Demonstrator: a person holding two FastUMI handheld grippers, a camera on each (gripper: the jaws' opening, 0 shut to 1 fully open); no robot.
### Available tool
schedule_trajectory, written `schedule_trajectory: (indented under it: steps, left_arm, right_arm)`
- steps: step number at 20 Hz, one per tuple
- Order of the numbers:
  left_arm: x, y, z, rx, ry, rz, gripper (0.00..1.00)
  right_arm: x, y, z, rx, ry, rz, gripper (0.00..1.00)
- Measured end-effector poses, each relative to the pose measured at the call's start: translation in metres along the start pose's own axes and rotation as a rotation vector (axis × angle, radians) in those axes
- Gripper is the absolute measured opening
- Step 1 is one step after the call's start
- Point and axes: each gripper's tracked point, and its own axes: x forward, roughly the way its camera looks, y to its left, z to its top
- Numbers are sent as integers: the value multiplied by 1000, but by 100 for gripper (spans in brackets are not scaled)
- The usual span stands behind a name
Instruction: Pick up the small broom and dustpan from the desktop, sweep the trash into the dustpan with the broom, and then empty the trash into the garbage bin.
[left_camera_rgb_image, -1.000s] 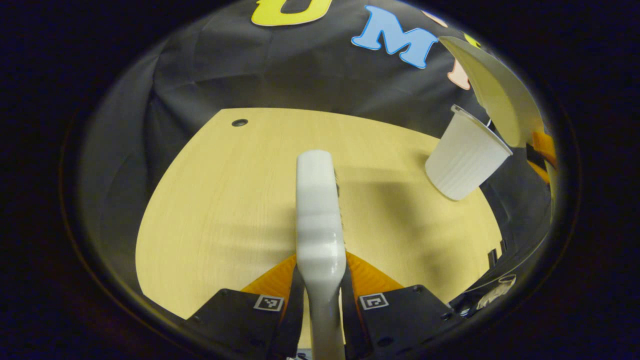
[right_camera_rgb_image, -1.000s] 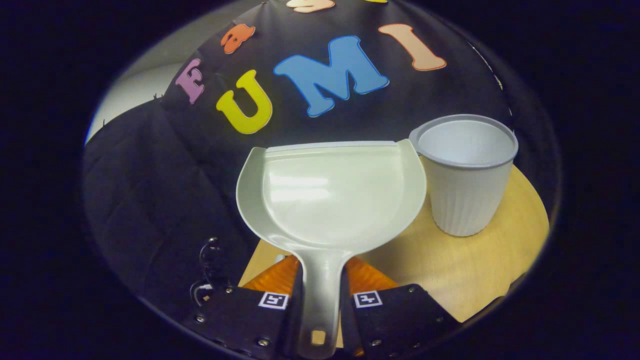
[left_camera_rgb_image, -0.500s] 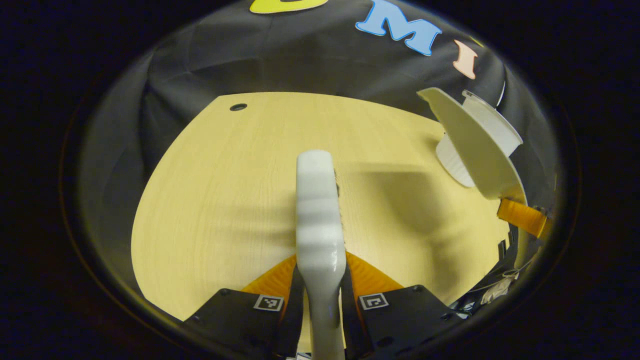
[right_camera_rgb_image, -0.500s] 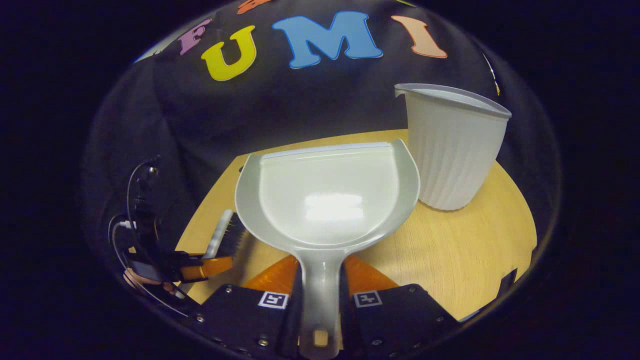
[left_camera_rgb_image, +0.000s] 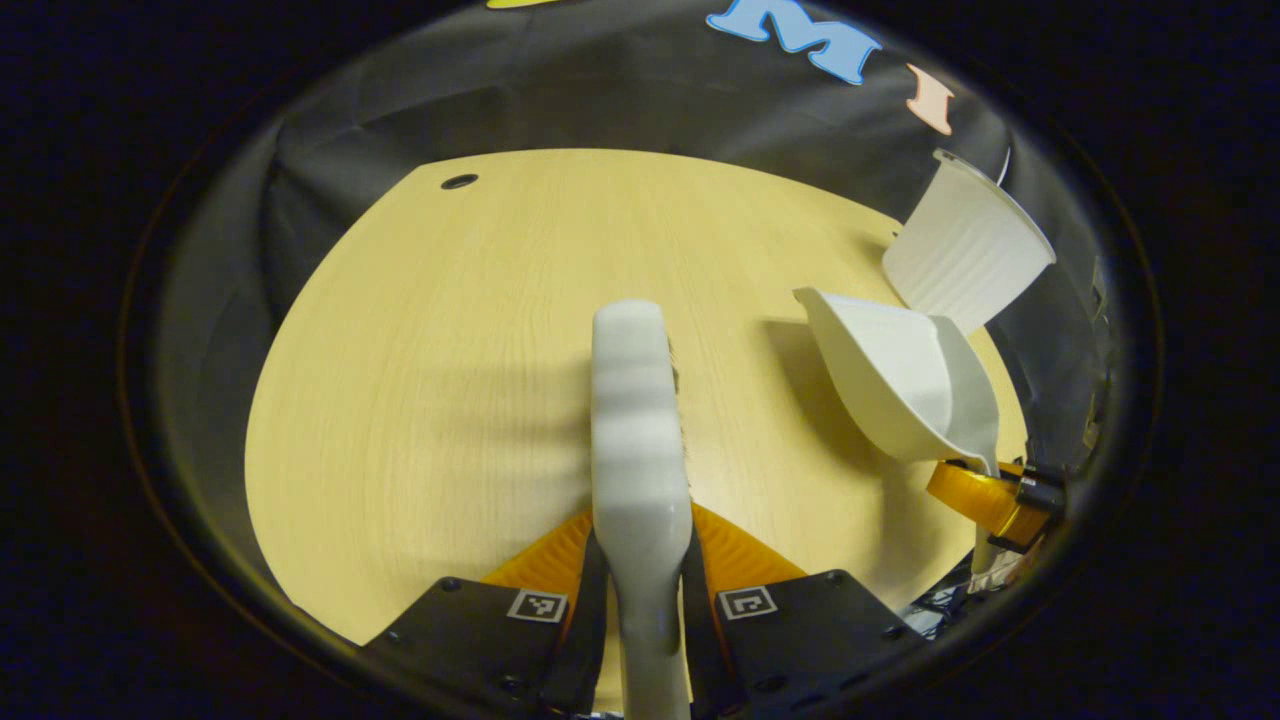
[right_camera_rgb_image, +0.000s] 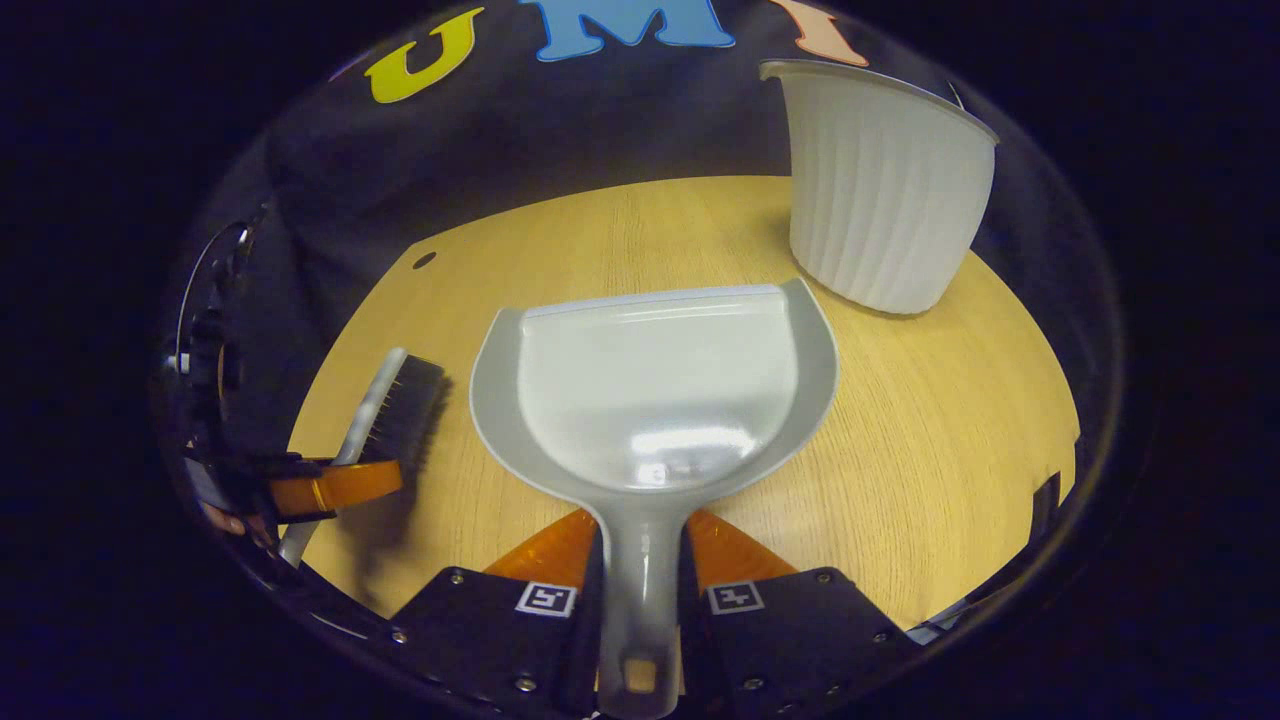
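Observation:
My left gripper is shut on the handle of the small broom, whose pale back points out over the wooden table. In the right gripper view the broom's dark bristles hang just above the tabletop at the left. My right gripper is shut on the handle of the pale dustpan, held low and nearly level over the table; its scoop looks empty. The dustpan also appears at the right in the left gripper view. The white ribbed garbage bin stands beyond it, at the back right.
A small round hole sits near the table's far left edge. Black cloth walls close in behind the table. The bin stands close to the table's right edge. No trash can be made out on the tabletop.
The right gripper has brought the dustpan down from the bin's rim height to just above the table, back from the bin. The left gripper still holds the broom and has tilted slightly downward.

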Motion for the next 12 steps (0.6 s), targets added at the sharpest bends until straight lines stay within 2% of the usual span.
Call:
schedule_trajectory:
  steps: [3, 5, 6, 7, 12]
  left_arm:
    - [5, 7, -4, -9, 8, 10, 40]
    - [6, 9, -6, -18, 9, 22, 42]
    - [4, 8, -5, -21, 10, 29, 40]
    - [1, 8, -2, -22, 5, 34, 46]
    - [-14, 12, 2, -18, -8, 58, 50]
  right_arm:
    - [10, 0, -7, 9, 31, -2, 33]
    - [13, -1, -9, 9, 46, -1, 33]
    - [12, -2, -10, 7, 55, 0, 33]
    - [13, -2, -11, 4, 59, 1, 33]
    - [10, -1, -8, -31, 51, 18, 36]
